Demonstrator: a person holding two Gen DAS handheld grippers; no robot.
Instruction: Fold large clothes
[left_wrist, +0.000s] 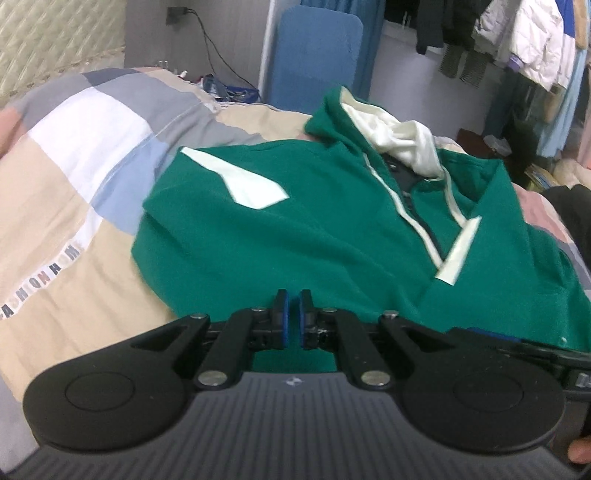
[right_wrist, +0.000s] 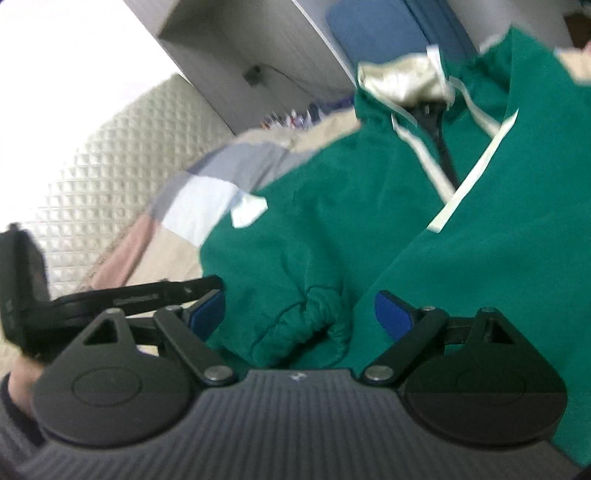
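A green hooded jacket (left_wrist: 314, 229) with white panels and a cream hood lining (left_wrist: 399, 136) lies front up on a patchwork quilt (left_wrist: 74, 155). My left gripper (left_wrist: 293, 301) hovers over the jacket's near hem, its blue pads shut with nothing seen between them. In the right wrist view the same jacket (right_wrist: 332, 229) fills the middle. My right gripper (right_wrist: 300, 314) stands wide open, low over the fabric. A gathered elastic sleeve cuff (right_wrist: 306, 321) lies between its fingers, and the pads are not pressing on it. The picture is blurred.
A blue padded board (left_wrist: 314, 55) leans on the wall behind the bed. Hanging clothes (left_wrist: 524, 48) crowd the right. A quilted headboard (left_wrist: 48, 40) is at the left. A black tool and a hand (right_wrist: 18, 384) show at the left edge of the right wrist view.
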